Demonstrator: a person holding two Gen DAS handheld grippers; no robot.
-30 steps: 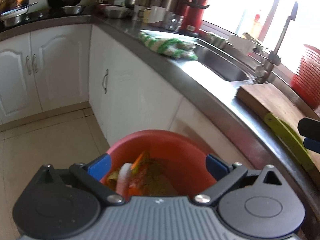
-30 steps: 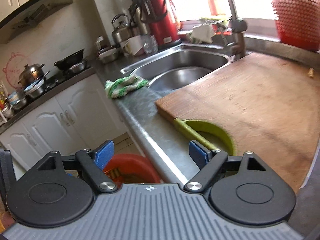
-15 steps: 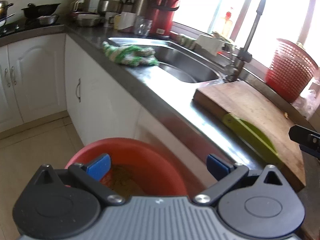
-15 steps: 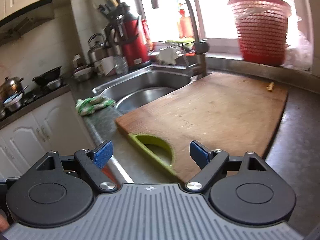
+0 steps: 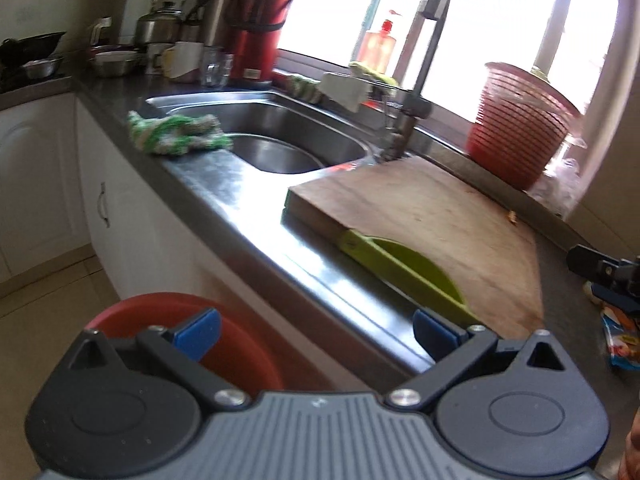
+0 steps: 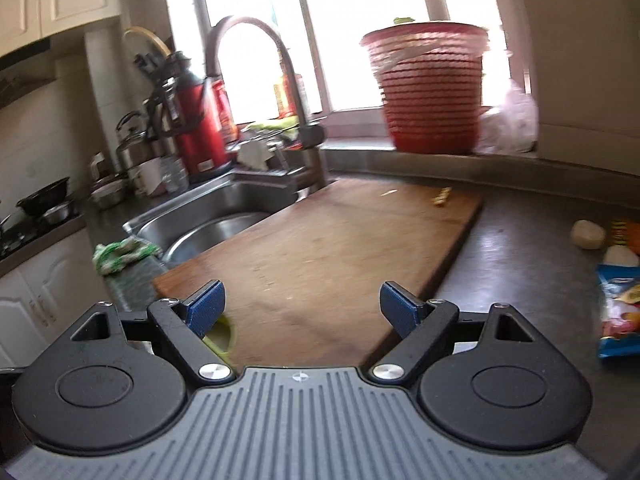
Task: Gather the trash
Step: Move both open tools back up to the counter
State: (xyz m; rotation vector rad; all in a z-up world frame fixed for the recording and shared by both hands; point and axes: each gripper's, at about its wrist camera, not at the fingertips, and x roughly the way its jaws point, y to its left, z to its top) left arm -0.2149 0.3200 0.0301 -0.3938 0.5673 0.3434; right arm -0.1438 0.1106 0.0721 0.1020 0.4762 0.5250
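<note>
Red plastic fills the lower left of your left wrist view: the trash bin (image 5: 224, 344) stands on the floor beside the white cabinets, its rim half hidden behind your left gripper (image 5: 316, 330), so its contents cannot be seen. Your left gripper hangs in the air with its blue pads spread wide and nothing between them. Your right gripper (image 6: 302, 304) is likewise wide open and empty, poised over the near edge of the wooden cutting board (image 6: 320, 248); in the left view only its dark tip (image 5: 600, 268) pokes in at the right border.

On the dark countertop (image 6: 520, 248) to the right of the board lies the trash: a blue snack wrapper (image 6: 620, 312), cut off by the frame edge, and behind it a pale round lump (image 6: 588, 234) and some orange and white scraps too blurred and cropped to identify. A small yellowish crumb (image 6: 442, 196) sits on the board's far end. A green plastic piece (image 5: 404, 268) juts out from under the board's front edge, mostly hidden behind your left pad in the right view.

Beyond the board, the steel sink (image 5: 276, 132) carries a green-and-white cloth (image 5: 176, 134) on its near rim. A red slatted basket (image 6: 430, 88) stands by the overexposed window, where nothing outside is readable.
</note>
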